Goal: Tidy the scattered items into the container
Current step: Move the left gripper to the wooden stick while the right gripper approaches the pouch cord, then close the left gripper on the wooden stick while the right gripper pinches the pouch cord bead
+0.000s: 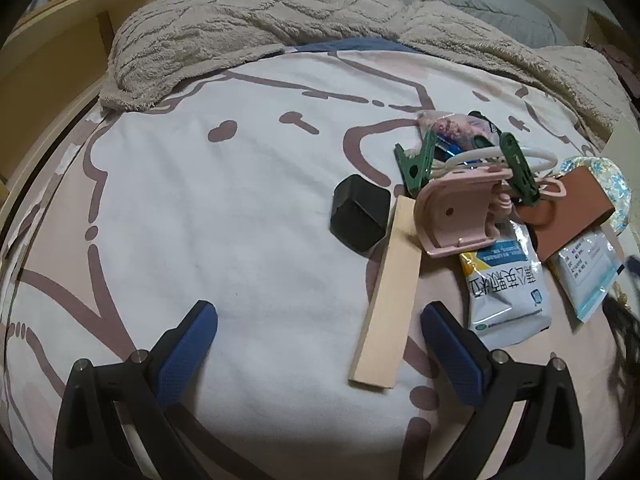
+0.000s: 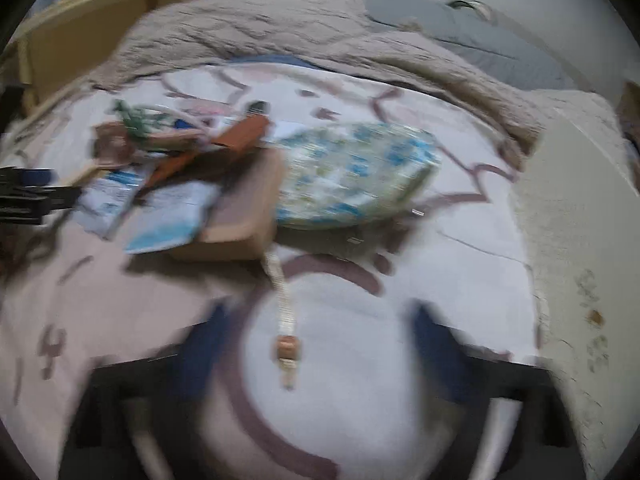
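Scattered items lie on a bed sheet. In the left wrist view: a black box (image 1: 360,212), a pale wooden slat (image 1: 386,300), a pink holder (image 1: 456,208), green clips (image 1: 520,168), a white sachet (image 1: 506,284) and a brown pouch (image 1: 568,212). My left gripper (image 1: 318,322) is open and empty, short of the slat. The right wrist view is blurred. It shows a blue-patterned packet (image 2: 356,172), a tan box (image 2: 248,208), and a strap with a small clasp (image 2: 286,320) between my open right gripper's (image 2: 320,332) fingers. I cannot tell which thing is the container.
A fluffy beige blanket (image 1: 248,28) is bunched along the far side of the bed. A wooden bed frame (image 1: 52,48) stands at the left. A cream panel (image 2: 580,216) rises at the right of the right wrist view. The left gripper shows at that view's left edge (image 2: 28,196).
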Demonstrator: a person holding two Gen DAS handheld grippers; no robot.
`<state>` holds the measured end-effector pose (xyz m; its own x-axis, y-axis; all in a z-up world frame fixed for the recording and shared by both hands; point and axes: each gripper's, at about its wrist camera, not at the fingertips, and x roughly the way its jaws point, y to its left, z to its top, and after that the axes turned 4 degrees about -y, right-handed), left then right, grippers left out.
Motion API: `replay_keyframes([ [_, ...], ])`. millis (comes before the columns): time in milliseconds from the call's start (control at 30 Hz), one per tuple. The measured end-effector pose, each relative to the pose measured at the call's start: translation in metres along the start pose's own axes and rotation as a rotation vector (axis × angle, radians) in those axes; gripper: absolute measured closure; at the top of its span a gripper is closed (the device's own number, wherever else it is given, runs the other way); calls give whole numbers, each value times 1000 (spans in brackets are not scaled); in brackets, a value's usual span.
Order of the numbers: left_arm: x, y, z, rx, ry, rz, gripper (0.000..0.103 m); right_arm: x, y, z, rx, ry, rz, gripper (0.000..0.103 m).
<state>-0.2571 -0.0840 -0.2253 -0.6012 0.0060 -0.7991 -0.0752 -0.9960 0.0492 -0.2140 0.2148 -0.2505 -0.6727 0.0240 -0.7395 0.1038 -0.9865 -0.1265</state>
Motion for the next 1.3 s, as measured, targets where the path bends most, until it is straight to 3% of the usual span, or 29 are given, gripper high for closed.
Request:
replay_keyframes([
  [133, -1, -1, -1, 9, 4, 4, 0, 8, -12, -1, 64, 26, 74, 0],
  [367, -3, -6, -1, 38, -14, 28, 0, 6, -9, -3, 52, 11, 49, 0],
  [467, -7, -13, -1, 68, -45, 20, 16, -1, -6, -5, 50, -12, 40, 5],
  [533, -9, -18, -1, 93, -62, 8, 30, -7, -2, -4, 27, -41, 40, 26],
  [567, -10, -22, -2, 110, -71, 3, 38, -9, 1, -4, 11, -54, 40, 33],
  [633, -11, -28, -2, 135, -79, -9, 50, -12, 9, -4, -32, -74, 46, 58],
  [733, -12, -31, -3, 142, -79, -47, 66, -14, 26, -4, -117, -87, 32, 79],
  [800, -12, -28, -3, 129, -77, -67, 81, -15, 36, -5, -169, -87, 17, 88],
  [833, -13, -26, -3, 118, -74, -76, 82, -15, 40, -6, -189, -87, 13, 91],
  [933, -16, -24, -7, 95, -67, -98, 85, -16, 39, -8, -192, -77, 32, 91],
  [1300, -52, -26, -50, 81, -64, -160, 86, -37, 7, -34, 27, -29, 248, 91],
])
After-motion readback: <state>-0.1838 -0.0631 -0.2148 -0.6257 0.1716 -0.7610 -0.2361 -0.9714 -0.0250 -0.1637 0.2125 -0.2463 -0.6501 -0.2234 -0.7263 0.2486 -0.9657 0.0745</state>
